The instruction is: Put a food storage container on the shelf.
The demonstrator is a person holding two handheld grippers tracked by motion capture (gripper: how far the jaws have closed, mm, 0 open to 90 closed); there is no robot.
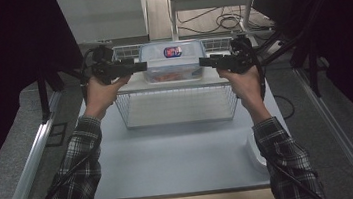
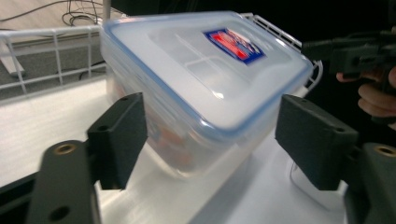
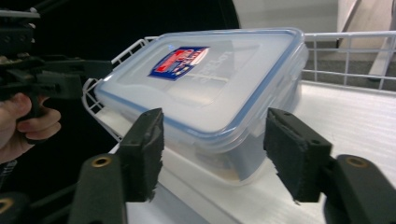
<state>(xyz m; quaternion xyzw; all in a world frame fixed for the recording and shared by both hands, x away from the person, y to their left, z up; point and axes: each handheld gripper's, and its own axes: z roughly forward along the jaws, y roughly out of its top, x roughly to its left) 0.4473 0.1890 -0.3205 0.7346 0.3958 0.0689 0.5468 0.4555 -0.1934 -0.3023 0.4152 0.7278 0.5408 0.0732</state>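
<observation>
In the high view, a white object [image 1: 255,152] lies at the table's [image 1: 181,154] right edge, half hidden by the person's right sleeve. Beyond the bare near half of the table stands a wire basket [image 1: 178,107], and on its raised white shelf [image 1: 135,85], toward the far edge, sits a clear plastic container [image 1: 173,62] with a blue-rimmed lid. The left gripper [image 1: 141,66] reaches its left end and the right gripper [image 1: 204,61] its right end.

The gripper views show what the high view cannot: both pairs of jaws are spread wide. In the left gripper view the container [image 2: 201,88] sits between the two black jaws, with gaps on both sides, and something orange-red shows blurred through its wall. In the right gripper view the container's [image 3: 210,88] corner lies between the open jaws, not gripped.

A red-and-blue label [image 3: 180,61] sits on the lid; its writing is too small and blurred to read, as is the faint embossed lettering beside it. Each gripper view shows the opposite hand and gripper at its dark edge, partly cut off.
</observation>
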